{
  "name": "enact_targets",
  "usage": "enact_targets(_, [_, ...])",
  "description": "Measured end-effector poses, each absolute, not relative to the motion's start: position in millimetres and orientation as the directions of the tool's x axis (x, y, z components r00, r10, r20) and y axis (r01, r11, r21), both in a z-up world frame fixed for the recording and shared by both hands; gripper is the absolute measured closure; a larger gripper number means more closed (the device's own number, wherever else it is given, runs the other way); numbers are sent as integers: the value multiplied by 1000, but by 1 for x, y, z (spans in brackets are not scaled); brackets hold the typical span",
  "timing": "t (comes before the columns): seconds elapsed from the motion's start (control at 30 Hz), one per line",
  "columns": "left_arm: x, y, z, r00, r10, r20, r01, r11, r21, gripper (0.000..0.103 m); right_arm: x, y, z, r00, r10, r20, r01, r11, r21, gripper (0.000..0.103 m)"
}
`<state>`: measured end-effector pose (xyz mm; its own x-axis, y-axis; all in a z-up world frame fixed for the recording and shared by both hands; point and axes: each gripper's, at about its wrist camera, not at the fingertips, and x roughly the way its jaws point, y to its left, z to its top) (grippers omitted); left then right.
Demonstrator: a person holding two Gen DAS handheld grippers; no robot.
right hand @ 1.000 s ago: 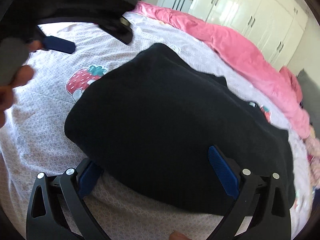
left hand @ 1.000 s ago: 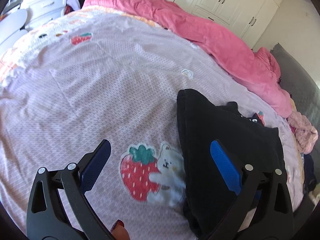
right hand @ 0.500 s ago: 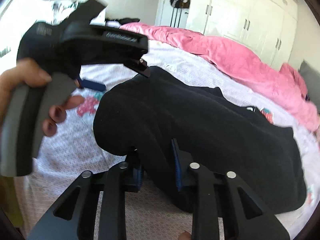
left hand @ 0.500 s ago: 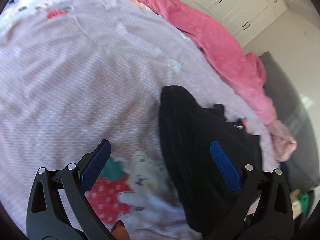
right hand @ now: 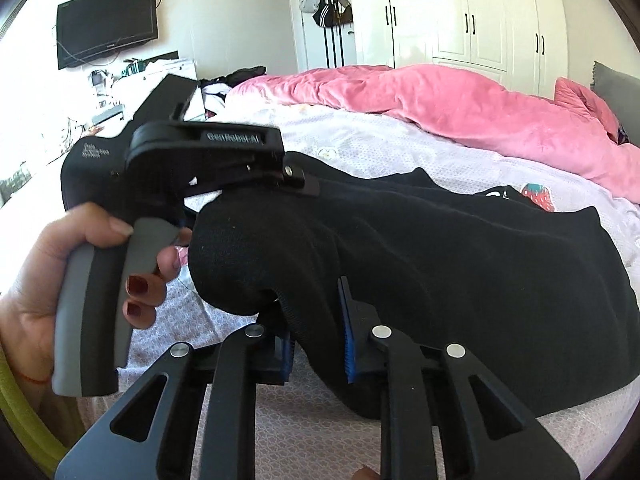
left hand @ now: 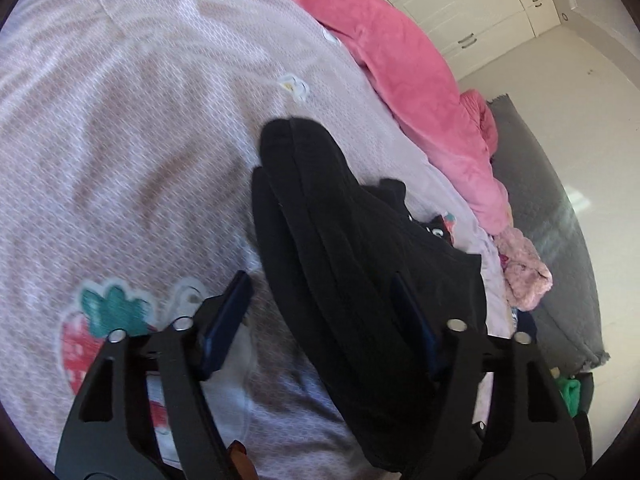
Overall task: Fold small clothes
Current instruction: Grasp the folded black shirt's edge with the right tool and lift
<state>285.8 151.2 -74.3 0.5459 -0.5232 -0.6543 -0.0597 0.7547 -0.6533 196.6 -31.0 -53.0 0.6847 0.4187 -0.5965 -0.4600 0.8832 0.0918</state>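
soft black folded garment (right hand: 460, 248)

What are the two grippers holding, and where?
The right gripper pinches the black garment at its near folded edge. The left gripper, jaws just closing, straddles the same garment's end; a firm hold isn't clear.
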Motion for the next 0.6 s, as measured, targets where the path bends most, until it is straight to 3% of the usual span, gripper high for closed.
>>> enact_targets(0.37, [282,131,-71,542,-542,-643,-21,756,-655,80,197,-36,-53,687,423,-591,-459,883,99,86])
enact_targets(0.6, [270,114,-48,589,-551,-591,37,749,-661,86,190,-62,-36,724,450,-523,-449,883,137,88])
